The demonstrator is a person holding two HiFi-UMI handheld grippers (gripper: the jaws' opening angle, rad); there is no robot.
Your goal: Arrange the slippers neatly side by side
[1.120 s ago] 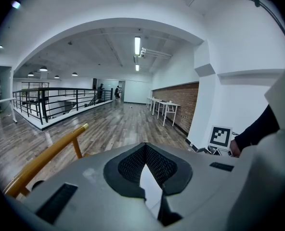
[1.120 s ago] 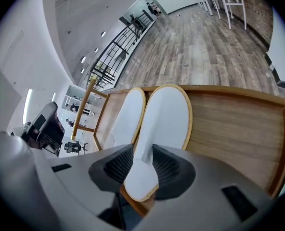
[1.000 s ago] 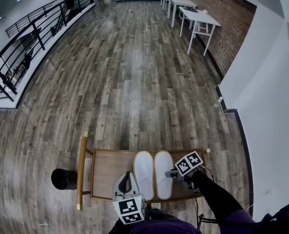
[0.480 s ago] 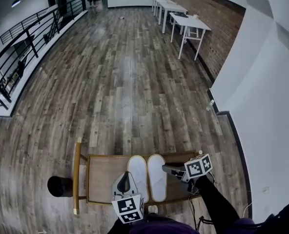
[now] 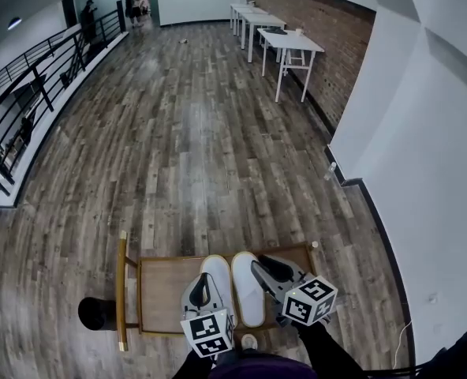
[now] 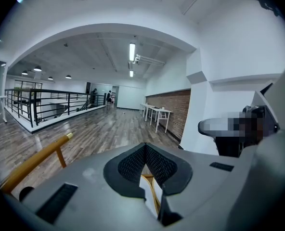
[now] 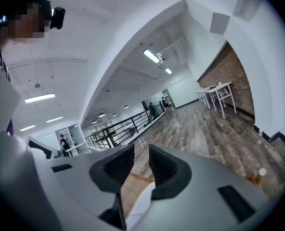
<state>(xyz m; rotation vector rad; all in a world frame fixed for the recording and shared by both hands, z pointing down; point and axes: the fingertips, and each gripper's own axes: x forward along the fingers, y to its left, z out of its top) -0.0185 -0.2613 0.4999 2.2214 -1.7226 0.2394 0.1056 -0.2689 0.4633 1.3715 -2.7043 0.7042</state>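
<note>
Plank floor (image 5: 202, 133), with a railing (image 5: 36, 77) at left and white tables (image 5: 285, 46) along the brick wall. My low table (image 5: 166, 287) carries the slippers (image 5: 233, 287) side by side. My left tool (image 5: 204, 281) is closed and empty. My right tool (image 5: 265, 268) is part-open and empty, covering the right slipper's edge. A black cylinder (image 5: 95, 313) stands beside the table.

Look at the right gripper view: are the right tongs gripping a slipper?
No: the right tongs stand apart with nothing between their pads, and both slippers lie on the wooden table.
</note>
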